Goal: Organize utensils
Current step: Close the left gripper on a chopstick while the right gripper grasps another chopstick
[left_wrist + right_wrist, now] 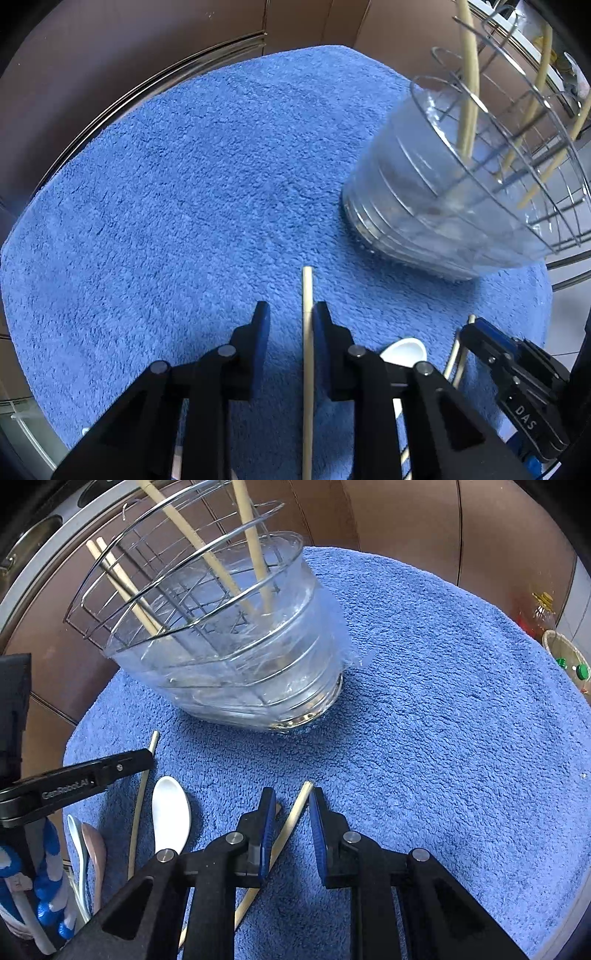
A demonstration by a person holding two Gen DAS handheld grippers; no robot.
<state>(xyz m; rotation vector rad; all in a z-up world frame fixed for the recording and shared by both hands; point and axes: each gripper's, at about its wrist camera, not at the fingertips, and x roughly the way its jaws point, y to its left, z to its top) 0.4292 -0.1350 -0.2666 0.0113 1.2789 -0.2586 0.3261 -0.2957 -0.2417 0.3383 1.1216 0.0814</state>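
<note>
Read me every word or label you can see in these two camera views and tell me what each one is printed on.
"DAS": white letters on the black body of the right gripper, seen from the left wrist camera.
"GenRobot.AI": faint raised lettering on the side of the left gripper, seen from the right wrist camera.
Bottle at the far right edge: any label is too small and blurred to read.

Rack point(207, 635) sitting on towel point(443, 738), chopsticks point(255, 554) standing inside; spoon point(171, 812) lying nearer, left of loose chopstick point(291, 821).
</note>
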